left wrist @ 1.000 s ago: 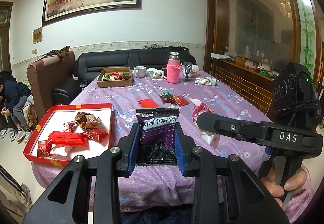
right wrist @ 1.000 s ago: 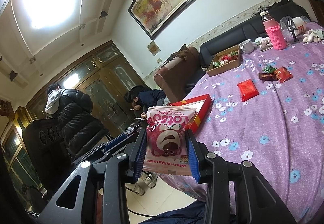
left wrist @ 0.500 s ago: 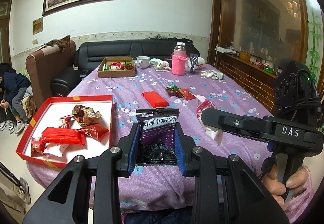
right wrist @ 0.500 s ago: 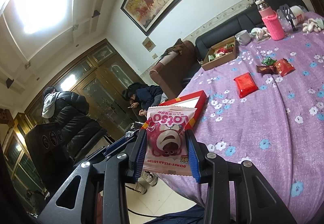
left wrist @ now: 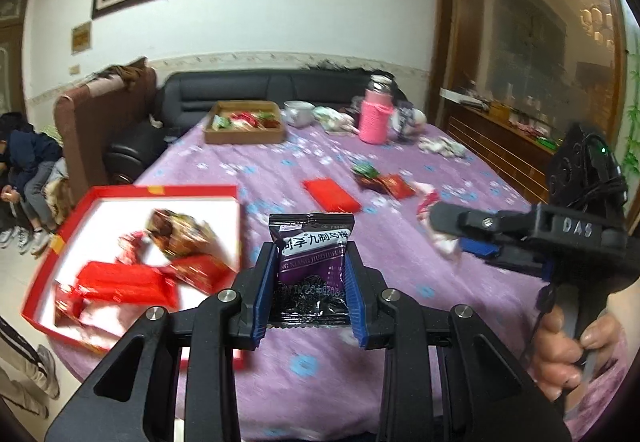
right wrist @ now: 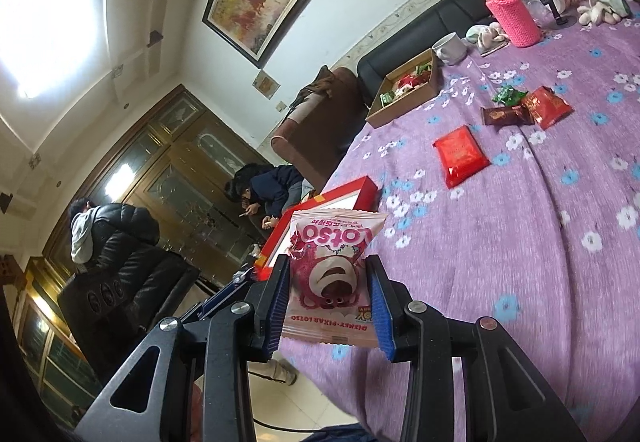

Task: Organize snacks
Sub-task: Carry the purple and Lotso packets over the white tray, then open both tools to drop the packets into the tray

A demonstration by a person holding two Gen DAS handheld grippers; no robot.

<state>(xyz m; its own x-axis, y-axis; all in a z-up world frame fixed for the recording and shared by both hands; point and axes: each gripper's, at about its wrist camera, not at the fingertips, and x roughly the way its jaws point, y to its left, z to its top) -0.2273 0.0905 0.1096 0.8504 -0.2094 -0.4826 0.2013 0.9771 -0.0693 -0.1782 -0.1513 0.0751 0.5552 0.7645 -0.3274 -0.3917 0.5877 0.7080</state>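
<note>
**Both grippers loaded w/ snack packets over the table**

L gripper [left wrist: 310,282] is clamped on a dark purple packet [left wrist: 311,258], blue pads pressing both side edges; packet stands upright, top seam up, over the near edge of the table [left wrist: 280,170] w/ its purple flowered cloth. R gripper [right wrist: 330,294] is clamped on a pink-and-white packet [right wrist: 332,278], printed side facing the cam, upside down in view, held just past the table's near-left corner.

Red box [left wrist: 132,191] sits at the table's near-left, white inside, w/ several red and brown wrapped snacks in it (blurred). It lies just left of the L gripper; in the R wrist view it shows right behind the pink packet.

Loose on the cloth mid-table: a flat red packet [right wrist: 460,154], and further back a small cluster, apart from it – green wrapper [right wrist: 506,95], brown packet [right wrist: 504,116], another red packet [right wrist: 546,107]. At the far end: cardboard box [left wrist: 244,136] holding more snacks, white mug [left wrist: 299,112] beside it, pink bottle [left wrist: 374,114].

R hand [left wrist: 568,354] grips its tool's handle at the right of the L wrist view.
</note>
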